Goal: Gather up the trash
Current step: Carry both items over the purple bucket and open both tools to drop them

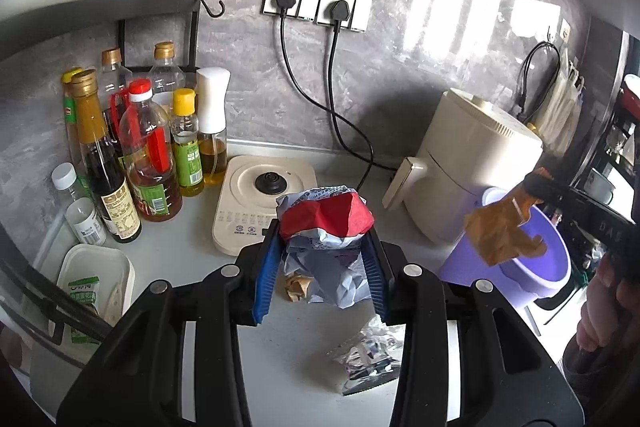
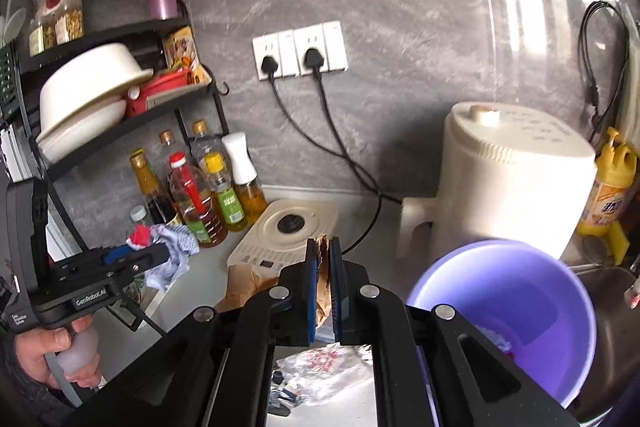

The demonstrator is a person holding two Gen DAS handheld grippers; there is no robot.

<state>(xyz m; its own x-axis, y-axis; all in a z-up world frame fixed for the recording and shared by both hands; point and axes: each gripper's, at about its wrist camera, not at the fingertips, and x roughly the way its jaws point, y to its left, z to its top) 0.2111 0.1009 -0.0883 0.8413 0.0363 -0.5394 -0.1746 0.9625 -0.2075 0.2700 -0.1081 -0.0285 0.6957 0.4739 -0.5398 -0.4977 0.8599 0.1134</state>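
Two loads of rubbish are in the air at once. At centre frame of my left wrist view, the left tongs (image 1: 326, 259) are clamped on a crumpled red-and-blue paper wrapper (image 1: 326, 227), held above the desk (image 1: 296, 359) in front of the induction hob (image 1: 260, 195). At the right edge, my right tongs (image 1: 536, 187) pinch a brown paper scrap (image 1: 500, 227) over the purple bucket (image 1: 556, 267). I judge this the drop-off step: next I should open the right tongs over the bucket, then swing the left load across to it.

More trash waits on the desk: a small brown wad (image 1: 296, 287) behind the wrapper and a foil packet (image 1: 368, 355) at lower centre. The right wrist view shows the brown scrap only as an edge between narrow blue pads (image 2: 312, 287); the bucket's contents, at lower right, are half cut off by the gripper body and hard to identify.
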